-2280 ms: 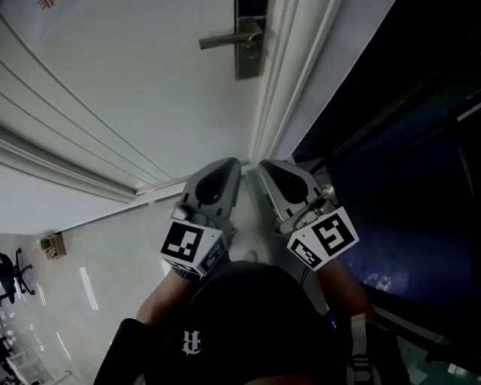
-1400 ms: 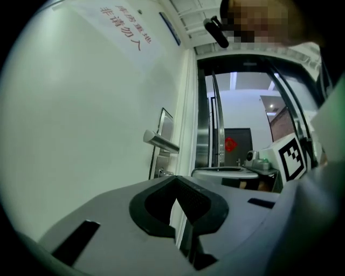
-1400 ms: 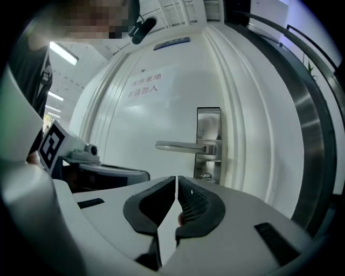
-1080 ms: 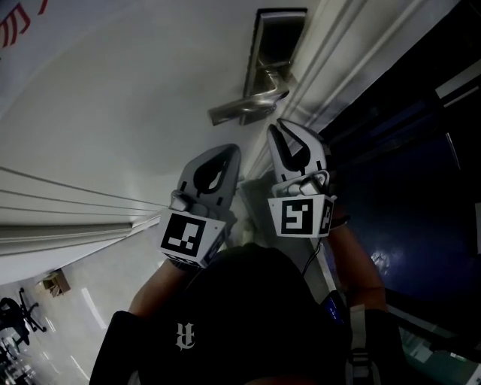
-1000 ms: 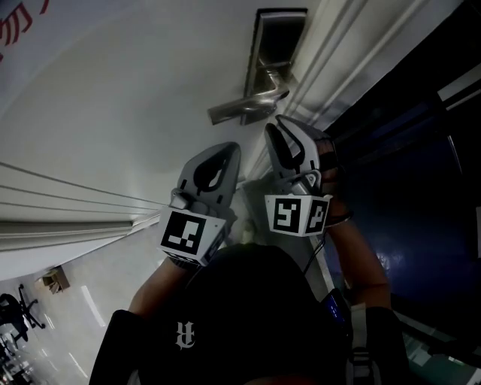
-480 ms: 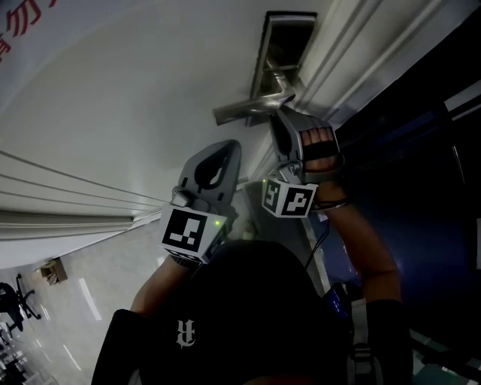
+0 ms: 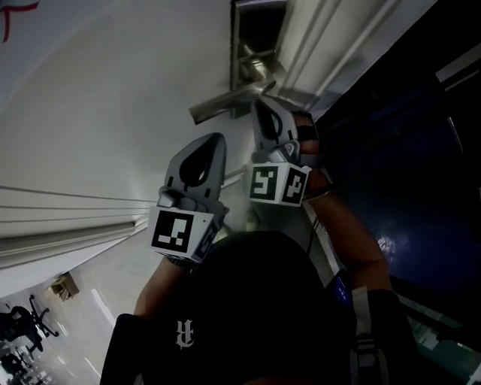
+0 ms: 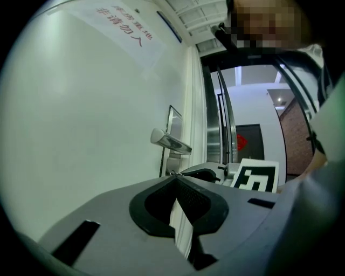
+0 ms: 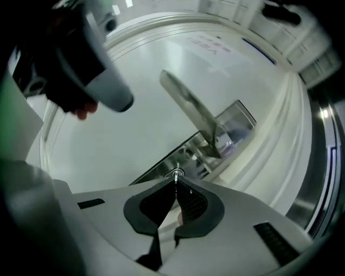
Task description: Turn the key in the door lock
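At the white door point(image 7: 105, 113), the right gripper point(image 7: 261, 104) sits against the shiny lock plate point(image 7: 259, 22), just below the handle point(image 7: 222, 107). Its jaws are pinched on the little key point(image 9: 176, 174) in the lock. Beside it, the left gripper point(image 7: 217, 138) is near the door, with its jaws closed on nothing.

Probably office, swivel chair point(image 7: 25, 328), glossy floor point(image 7: 94, 304)

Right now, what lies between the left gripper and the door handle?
Nothing. In the head view only bare white door shows between the left gripper and the door handle. The right gripper is beside it, near the handle's base.
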`<action>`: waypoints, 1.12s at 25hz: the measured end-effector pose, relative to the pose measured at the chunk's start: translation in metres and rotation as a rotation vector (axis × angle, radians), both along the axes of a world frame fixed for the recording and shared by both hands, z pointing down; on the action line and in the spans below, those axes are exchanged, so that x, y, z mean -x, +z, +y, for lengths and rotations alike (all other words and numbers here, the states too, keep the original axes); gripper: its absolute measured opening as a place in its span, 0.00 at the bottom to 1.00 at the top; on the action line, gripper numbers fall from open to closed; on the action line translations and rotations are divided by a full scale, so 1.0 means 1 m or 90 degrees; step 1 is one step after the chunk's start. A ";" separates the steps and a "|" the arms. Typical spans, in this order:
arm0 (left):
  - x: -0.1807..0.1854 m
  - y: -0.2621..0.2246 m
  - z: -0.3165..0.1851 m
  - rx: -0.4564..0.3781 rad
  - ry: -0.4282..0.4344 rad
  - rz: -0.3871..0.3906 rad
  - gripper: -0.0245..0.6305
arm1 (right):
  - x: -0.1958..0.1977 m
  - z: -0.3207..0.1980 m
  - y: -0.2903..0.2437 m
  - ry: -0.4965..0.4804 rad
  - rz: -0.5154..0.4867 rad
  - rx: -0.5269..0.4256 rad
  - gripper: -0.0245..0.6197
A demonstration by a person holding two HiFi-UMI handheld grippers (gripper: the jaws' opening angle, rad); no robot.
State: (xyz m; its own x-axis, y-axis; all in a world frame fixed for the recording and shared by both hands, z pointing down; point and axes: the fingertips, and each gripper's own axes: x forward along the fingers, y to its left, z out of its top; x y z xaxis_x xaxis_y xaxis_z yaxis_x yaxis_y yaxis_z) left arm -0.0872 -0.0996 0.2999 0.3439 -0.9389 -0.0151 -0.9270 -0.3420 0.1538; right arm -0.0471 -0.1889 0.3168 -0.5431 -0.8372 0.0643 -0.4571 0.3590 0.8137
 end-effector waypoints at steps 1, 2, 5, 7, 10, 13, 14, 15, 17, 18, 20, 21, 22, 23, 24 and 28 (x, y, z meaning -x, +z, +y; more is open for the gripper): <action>-0.001 0.000 -0.001 0.000 0.002 -0.002 0.05 | -0.001 0.000 -0.001 -0.004 -0.056 0.049 0.07; -0.002 0.000 -0.001 0.000 0.004 -0.003 0.05 | -0.001 -0.001 -0.002 -0.009 -0.113 0.099 0.07; -0.004 0.000 -0.003 0.001 0.010 -0.007 0.05 | -0.004 -0.002 -0.003 -0.032 -0.283 0.248 0.07; -0.005 0.002 -0.004 0.005 0.013 -0.009 0.05 | -0.006 -0.004 -0.002 -0.051 -0.399 0.345 0.07; -0.007 0.006 -0.005 0.012 0.017 -0.013 0.05 | -0.008 -0.006 0.000 -0.076 -0.544 0.474 0.07; -0.009 0.004 -0.006 0.008 0.020 -0.015 0.05 | -0.010 -0.007 0.002 -0.095 -0.663 0.595 0.07; -0.010 0.003 -0.006 0.006 0.021 -0.015 0.05 | -0.010 -0.007 0.003 -0.101 -0.705 0.637 0.07; -0.010 0.002 -0.006 0.005 0.022 -0.016 0.05 | -0.010 -0.008 0.003 -0.108 -0.748 0.677 0.07; -0.011 0.001 -0.006 0.004 0.022 -0.017 0.05 | -0.010 -0.009 0.001 -0.133 -0.832 0.749 0.07; -0.011 0.001 -0.006 0.004 0.021 -0.017 0.05 | -0.010 -0.010 -0.001 -0.150 -0.865 0.779 0.07; -0.010 0.001 -0.006 0.005 0.020 -0.017 0.05 | -0.013 -0.011 0.003 -0.153 -0.911 0.832 0.07; -0.010 0.001 -0.006 0.005 0.019 -0.017 0.05 | -0.015 -0.011 0.008 -0.135 -0.935 0.861 0.07; -0.010 0.000 -0.006 0.005 0.018 -0.017 0.05 | -0.016 -0.011 0.011 -0.125 -0.960 0.889 0.07; -0.011 0.001 -0.005 0.006 0.018 -0.018 0.05 | -0.016 -0.011 0.013 -0.129 -0.984 0.913 0.08; -0.011 0.001 -0.005 0.010 0.017 -0.018 0.05 | -0.016 -0.011 0.012 -0.140 -1.007 0.934 0.08; -0.012 0.001 -0.005 0.010 0.016 -0.020 0.05 | -0.013 -0.010 0.011 -0.189 -1.085 1.000 0.09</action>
